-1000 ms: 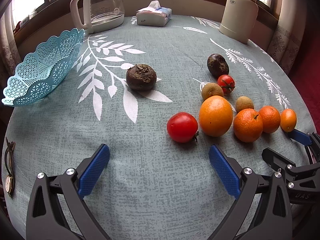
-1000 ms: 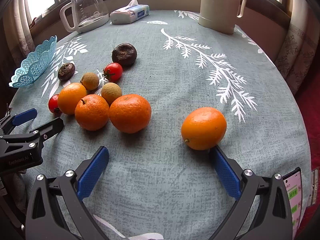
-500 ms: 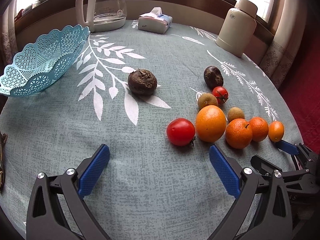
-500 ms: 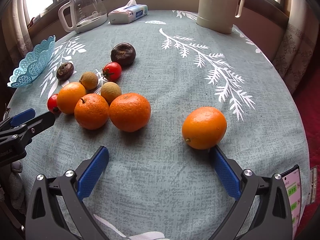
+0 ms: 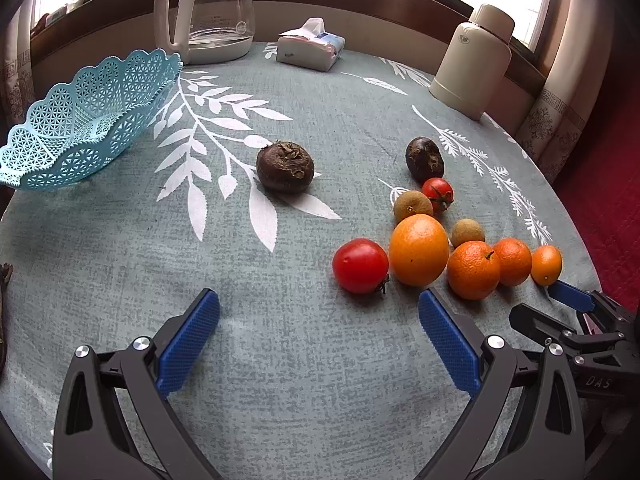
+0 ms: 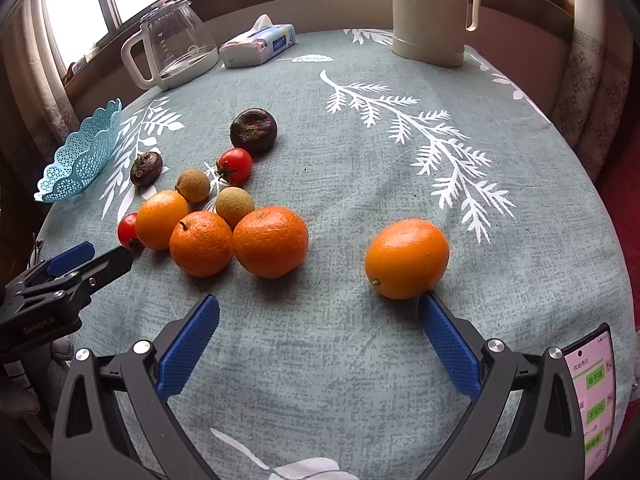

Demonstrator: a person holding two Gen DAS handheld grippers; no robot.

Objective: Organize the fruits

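Fruit loose on cloth; both grippers, left gripper (image 5: 319, 316) & right gripper (image 6: 319, 320), wide open, holding nothing; lone orange (image 6: 407, 258) prob firm, round, rolls easily; grip across its widest middle

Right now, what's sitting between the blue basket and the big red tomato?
Only one dark brown fruit. The rest of the stretch from the blue basket to the big red tomato is bare tablecloth, seen in the left wrist view.

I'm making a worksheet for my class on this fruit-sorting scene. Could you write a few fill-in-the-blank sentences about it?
1. The blue basket holds ___ fruit.
2. Both the left gripper and the right gripper are ___.
3. The tissue pack lies between the glass kettle and the cream ___.

Missing: no; open; jug
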